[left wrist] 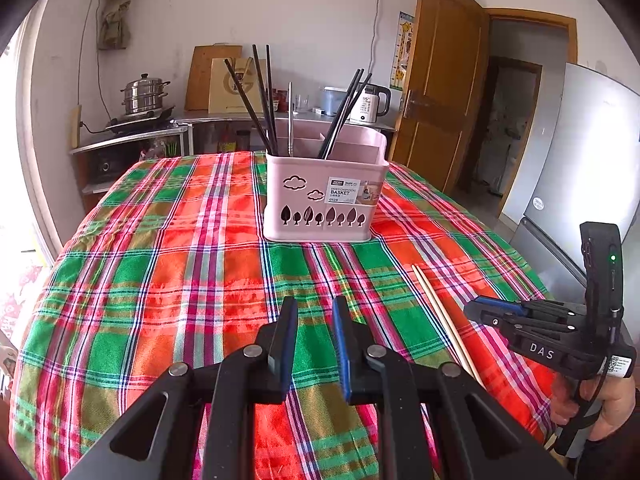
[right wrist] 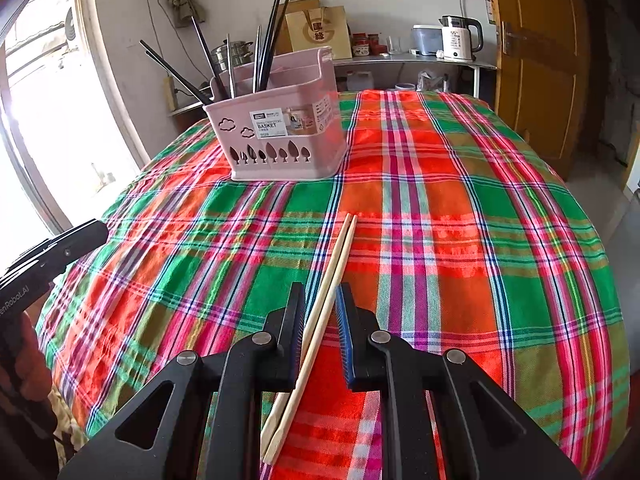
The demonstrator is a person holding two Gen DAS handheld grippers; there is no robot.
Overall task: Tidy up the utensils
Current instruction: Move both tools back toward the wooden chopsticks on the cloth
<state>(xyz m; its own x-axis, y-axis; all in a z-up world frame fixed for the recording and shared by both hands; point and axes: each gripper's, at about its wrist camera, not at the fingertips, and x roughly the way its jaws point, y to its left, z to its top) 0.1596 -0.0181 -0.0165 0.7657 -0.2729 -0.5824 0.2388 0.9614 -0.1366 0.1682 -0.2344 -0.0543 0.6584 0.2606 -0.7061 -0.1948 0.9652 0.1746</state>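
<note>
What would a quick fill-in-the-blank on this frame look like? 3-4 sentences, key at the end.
1. The pink utensil basket stands on a ____ tablecloth.
2. The pair of wooden chopsticks lies between the fingers of the ____ claw.
3. The left claw is open and holds ____.
4. The chopsticks already standing in the basket are ____ in colour.

Missing words: plaid; right; nothing; black

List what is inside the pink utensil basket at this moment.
The pink basket holds several black chopsticks and a metal utensil, all standing in its divided compartments. Their lower ends and the compartment floors are hidden by the walls.
</note>
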